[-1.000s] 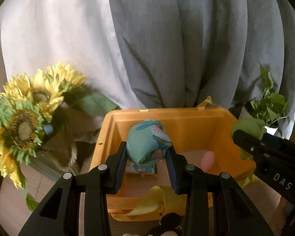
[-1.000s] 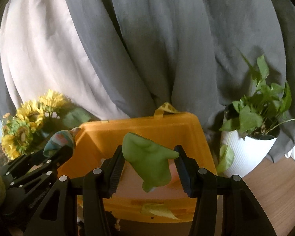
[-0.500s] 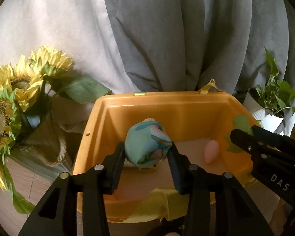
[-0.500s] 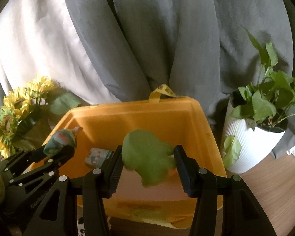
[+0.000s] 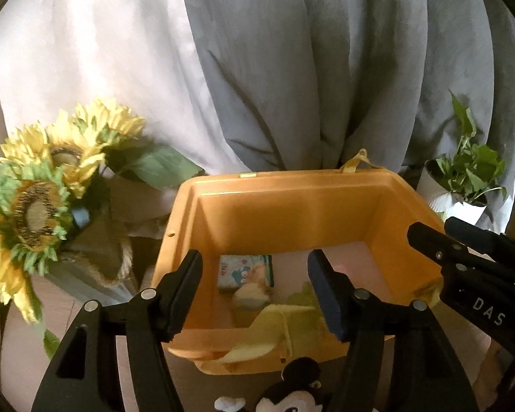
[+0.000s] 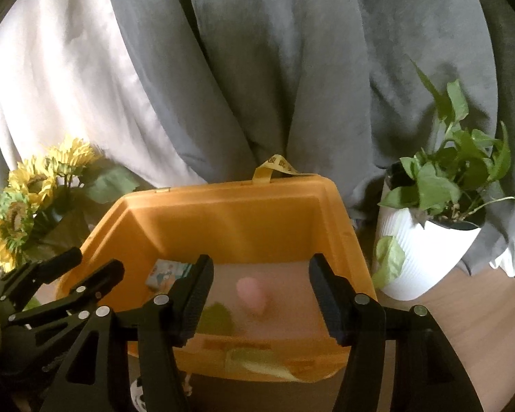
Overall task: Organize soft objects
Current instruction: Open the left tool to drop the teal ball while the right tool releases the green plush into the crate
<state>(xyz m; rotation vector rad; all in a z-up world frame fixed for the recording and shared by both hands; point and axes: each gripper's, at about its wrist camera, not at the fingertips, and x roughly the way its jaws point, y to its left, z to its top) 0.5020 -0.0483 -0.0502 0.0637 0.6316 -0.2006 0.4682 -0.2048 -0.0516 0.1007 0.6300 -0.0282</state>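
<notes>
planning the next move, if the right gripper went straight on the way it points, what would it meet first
Probably the floor of the orange bin, near the pink soft toy. The right gripper is open with nothing between its fingers; depth is unclear.

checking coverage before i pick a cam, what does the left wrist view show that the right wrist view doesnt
Left wrist only: a black-and-white plush toy in front of the orange bin, and a pale toy lying inside by the printed pack.

Right wrist only: a pink soft toy on the bin floor, clearly seen, and the white pot whole.

Both: the bin, sunflowers, grey curtain, and both grippers, left and right, whose jaws have just been opening, nothing between them.
</notes>
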